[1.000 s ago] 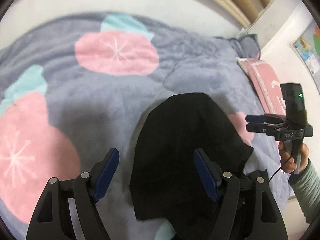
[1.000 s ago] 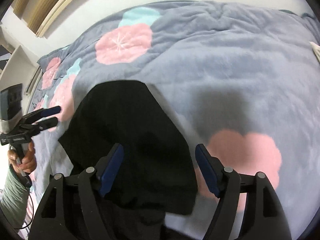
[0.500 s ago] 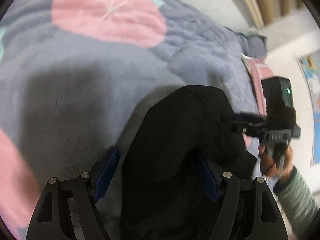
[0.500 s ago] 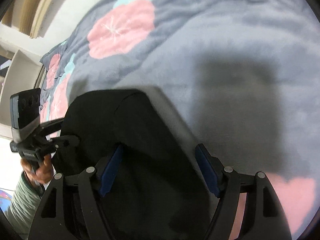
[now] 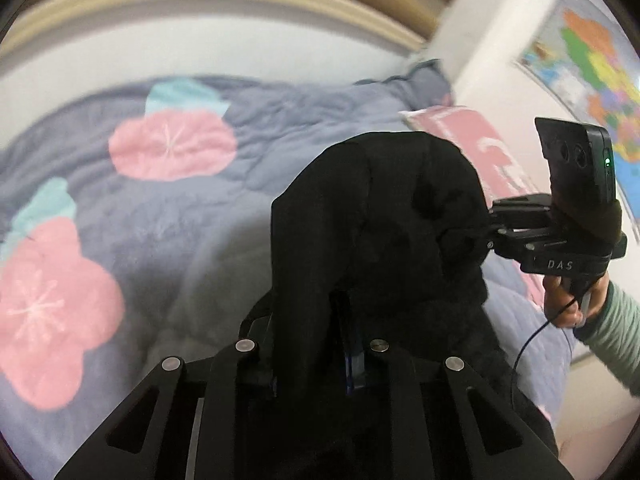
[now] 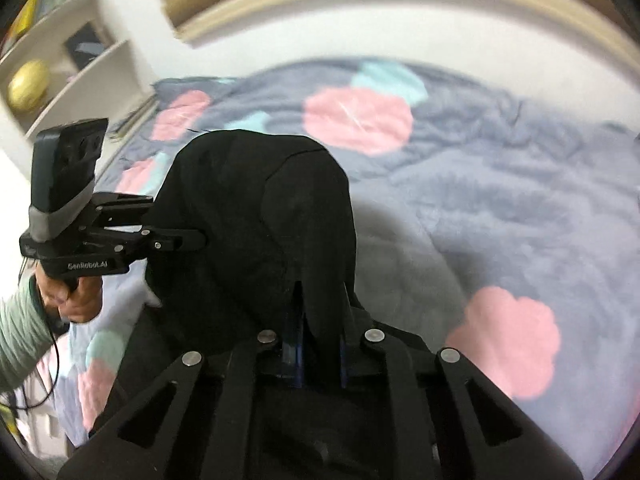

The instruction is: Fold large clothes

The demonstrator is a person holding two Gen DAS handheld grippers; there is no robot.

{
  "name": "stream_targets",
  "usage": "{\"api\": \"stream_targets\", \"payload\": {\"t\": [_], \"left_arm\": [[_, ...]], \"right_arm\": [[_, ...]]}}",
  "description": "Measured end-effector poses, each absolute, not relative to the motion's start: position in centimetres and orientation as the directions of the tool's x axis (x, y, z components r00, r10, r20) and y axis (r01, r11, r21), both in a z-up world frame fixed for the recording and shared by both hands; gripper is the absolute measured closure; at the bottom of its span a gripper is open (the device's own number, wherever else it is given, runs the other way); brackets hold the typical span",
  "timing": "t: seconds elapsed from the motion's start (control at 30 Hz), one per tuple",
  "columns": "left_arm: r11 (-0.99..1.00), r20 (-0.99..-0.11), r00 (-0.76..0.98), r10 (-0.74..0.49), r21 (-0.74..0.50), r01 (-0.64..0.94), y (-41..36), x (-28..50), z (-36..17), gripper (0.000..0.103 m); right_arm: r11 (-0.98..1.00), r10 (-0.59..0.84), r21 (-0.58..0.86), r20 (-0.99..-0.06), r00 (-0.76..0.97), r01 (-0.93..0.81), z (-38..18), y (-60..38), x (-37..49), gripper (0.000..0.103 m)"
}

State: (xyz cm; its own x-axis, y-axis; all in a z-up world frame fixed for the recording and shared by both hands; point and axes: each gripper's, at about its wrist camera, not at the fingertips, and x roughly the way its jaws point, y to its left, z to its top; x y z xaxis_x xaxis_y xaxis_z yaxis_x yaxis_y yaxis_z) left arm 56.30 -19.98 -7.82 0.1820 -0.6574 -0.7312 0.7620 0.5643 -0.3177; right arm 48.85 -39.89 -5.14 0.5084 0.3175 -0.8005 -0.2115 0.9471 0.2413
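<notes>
Two grips on one black garment (image 5: 376, 216), lifted clear above the quilt (image 5: 168, 216).

Left wrist view: left gripper (image 5: 312, 364) clenched on a hem fold; right gripper (image 5: 472, 236) buried in cloth off to the side, jaw state hard to tell here.

Right wrist view: right gripper (image 6: 316, 356) clamped on garment (image 6: 256, 216); left gripper (image 6: 188, 238) pinching the edge. Best to keep both corners level and taut, then lay flat on quilt (image 6: 500, 208) without letting slack bunch.

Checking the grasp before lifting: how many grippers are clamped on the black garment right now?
2. The left gripper pinches the near edge of the black garment; the right gripper pinches the edge beside it. Fabric hides most of the fingertips.
</notes>
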Motion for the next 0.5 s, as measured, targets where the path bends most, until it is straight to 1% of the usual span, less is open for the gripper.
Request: {"api": "stream_targets", "payload": {"t": [0.17, 0.27, 0.33, 0.43, 0.47, 0.5], "left_arm": [[0.518, -0.718, 0.191, -0.670, -0.267, 0.813, -16.4, 46.8, -3.2, 0.082], [0.505, -0.728, 0.173, -0.664, -0.265, 0.821, -14.2, 41.7, -2.8, 0.082], [0.510, -0.748, 0.158, -0.644, -0.268, 0.817, -13.1, 38.4, -4.0, 0.082], [0.549, -0.796, 0.107, -0.595, -0.306, 0.778, -11.5, 34.4, -8.0, 0.082], [0.567, -0.815, 0.101, -0.571, -0.303, 0.766, -11.2, 33.5, -9.6, 0.079], [0.591, -0.834, 0.093, -0.544, -0.302, 0.748, -11.0, 32.8, -11.4, 0.079]], "right_arm": [[0.960, 0.257, 0.146, -0.793, 0.552, -0.238, -1.0, -37.0, 38.9, 0.088], [0.965, 0.234, 0.120, -0.798, 0.555, -0.234, -0.7, -35.1, 32.8, 0.088], [0.971, 0.196, 0.083, -0.812, 0.550, -0.224, -1.6, -33.2, 28.7, 0.088], [0.972, 0.219, 0.143, -0.843, 0.491, -0.188, -4.9, -31.5, 24.3, 0.088], [0.972, 0.222, 0.155, -0.854, 0.471, -0.176, -6.0, -31.0, 23.3, 0.088], [0.974, 0.217, 0.164, -0.866, 0.450, -0.155, -7.4, -30.6, 22.5, 0.088]]}}
